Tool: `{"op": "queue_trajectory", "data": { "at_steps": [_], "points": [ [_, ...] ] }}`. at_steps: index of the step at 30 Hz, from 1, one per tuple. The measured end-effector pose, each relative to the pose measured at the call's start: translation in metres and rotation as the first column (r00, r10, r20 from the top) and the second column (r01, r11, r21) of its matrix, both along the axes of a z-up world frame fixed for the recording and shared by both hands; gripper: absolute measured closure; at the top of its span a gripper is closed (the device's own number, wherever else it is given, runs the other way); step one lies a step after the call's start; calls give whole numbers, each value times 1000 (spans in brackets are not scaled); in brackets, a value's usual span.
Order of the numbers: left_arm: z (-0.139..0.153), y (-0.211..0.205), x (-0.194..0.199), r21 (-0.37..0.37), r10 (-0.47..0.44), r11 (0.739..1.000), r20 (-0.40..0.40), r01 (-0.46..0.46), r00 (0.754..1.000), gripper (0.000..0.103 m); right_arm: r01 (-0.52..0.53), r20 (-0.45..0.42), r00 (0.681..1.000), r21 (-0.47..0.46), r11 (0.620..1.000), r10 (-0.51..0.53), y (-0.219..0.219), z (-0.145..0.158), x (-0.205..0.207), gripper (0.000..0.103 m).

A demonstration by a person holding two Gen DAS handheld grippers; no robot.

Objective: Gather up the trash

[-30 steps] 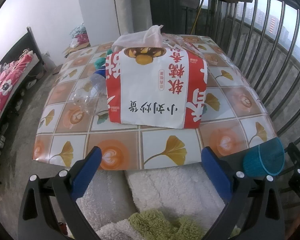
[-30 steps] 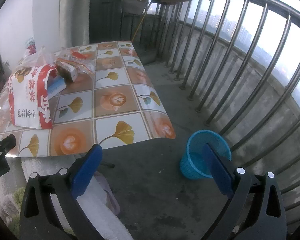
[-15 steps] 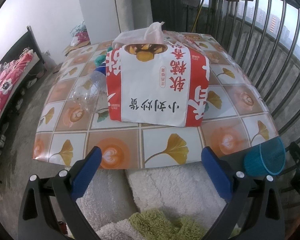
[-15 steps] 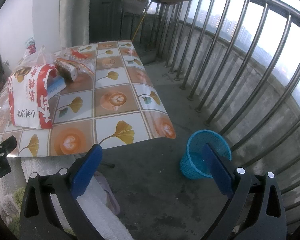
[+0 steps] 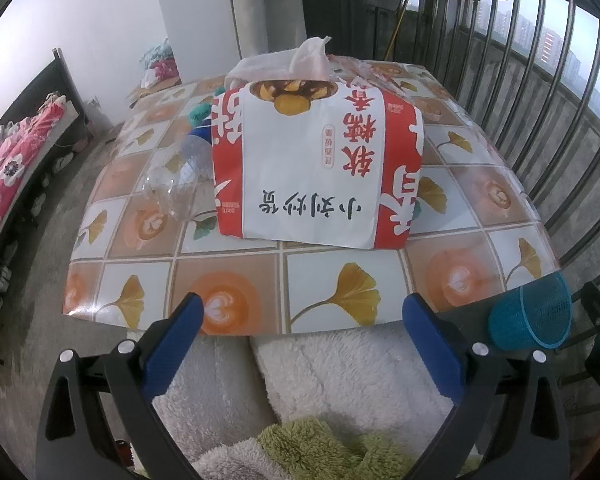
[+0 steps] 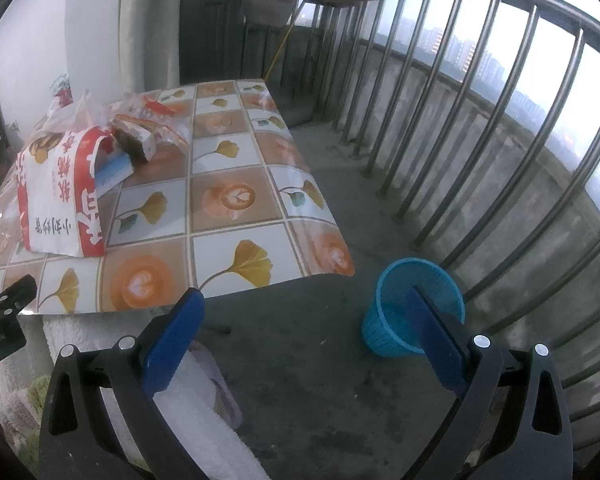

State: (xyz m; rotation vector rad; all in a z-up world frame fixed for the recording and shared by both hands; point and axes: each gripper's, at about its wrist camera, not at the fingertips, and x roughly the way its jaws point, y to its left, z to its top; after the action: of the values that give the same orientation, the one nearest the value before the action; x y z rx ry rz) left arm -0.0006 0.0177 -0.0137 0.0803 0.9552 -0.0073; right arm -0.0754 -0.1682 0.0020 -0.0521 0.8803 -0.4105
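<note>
Your left gripper point(image 5: 300, 322) hung at the near edge of the table point(image 5: 228, 276), its blue fingers point(image 5: 172, 344) spread wide with nothing between them. On the table, left to right, lay a clear plastic bottle point(image 5: 176, 184), then a large red-and-white paper bag point(image 5: 316, 168) with a thin plastic bag point(image 5: 284, 64) poking up behind it. A small box point(image 6: 134, 140) and wrappers point(image 6: 168, 120) sat just behind the paper bag. Your right gripper point(image 6: 304, 334) hovered over the floor, fingers point(image 6: 436, 344) likewise released and empty. A blue basket point(image 6: 404, 308) stood on the floor near the railing point(image 6: 460, 92), beside the table's corner.
</note>
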Motion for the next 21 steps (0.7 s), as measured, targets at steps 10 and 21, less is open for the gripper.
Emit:
{"op": "queue_trajectory", "data": {
  "at_steps": [10,21],
  "points": [
    [10,19,10,3,-6,1000,72,6,997,6,-113,5,994,151,982,113,15,-5,26,8],
    [37,105,64,-94,9,996,119,2,993,6,-178,91,981,84,980,171,29,32,87,8]
  ]
}}
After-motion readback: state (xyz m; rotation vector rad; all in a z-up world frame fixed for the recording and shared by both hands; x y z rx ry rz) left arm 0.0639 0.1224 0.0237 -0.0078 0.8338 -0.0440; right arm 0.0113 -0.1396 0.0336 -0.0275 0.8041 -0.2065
